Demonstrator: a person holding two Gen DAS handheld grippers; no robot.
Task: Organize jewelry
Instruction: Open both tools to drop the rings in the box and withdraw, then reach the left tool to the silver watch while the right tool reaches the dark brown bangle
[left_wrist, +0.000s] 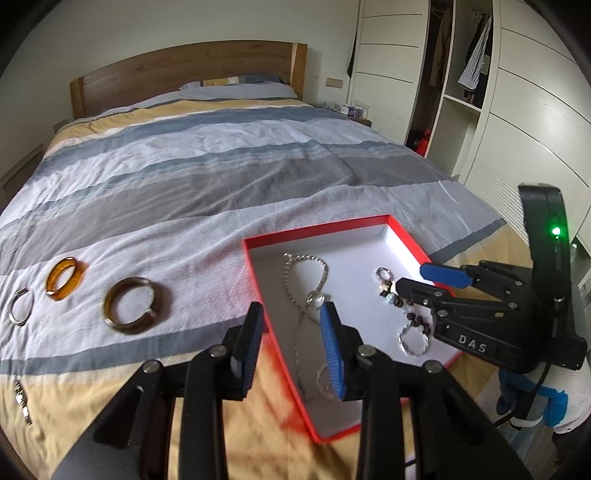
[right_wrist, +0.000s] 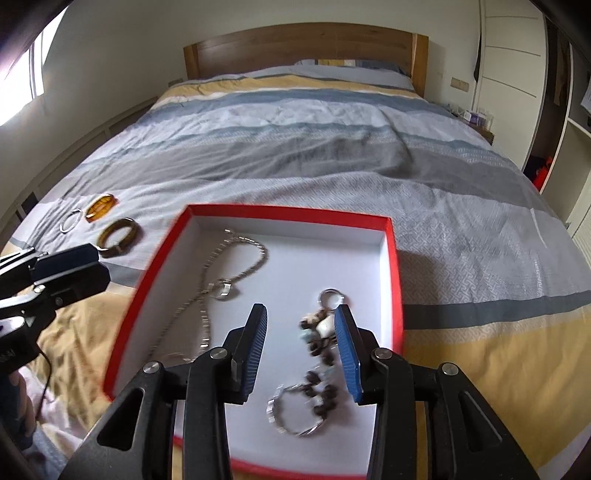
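1. Your left gripper hangs over the near left rim of the red box; its jaws stand apart with nothing pinched between the blue pads, the box edge and part of the silver chain necklace showing through the gap.
2. Your right gripper hovers above the box's white floor; its jaws are parted too, and the beaded bracelet lies loose below them, gripped by neither pad.
3. Both pieces rest inside the box; the necklace sprawls along the left half with its round pendant near the middle, while the bracelet, dark beads with silver rings at each end, lies in the right half.
4. On the striped bedspread, well left of the box, you have three pieces outside it: a dark brown bangle, an amber bangle beyond it, and a thin silver bangle farthest left.
5. A watch lies at the left edge of the left wrist view, apart from the bangles.
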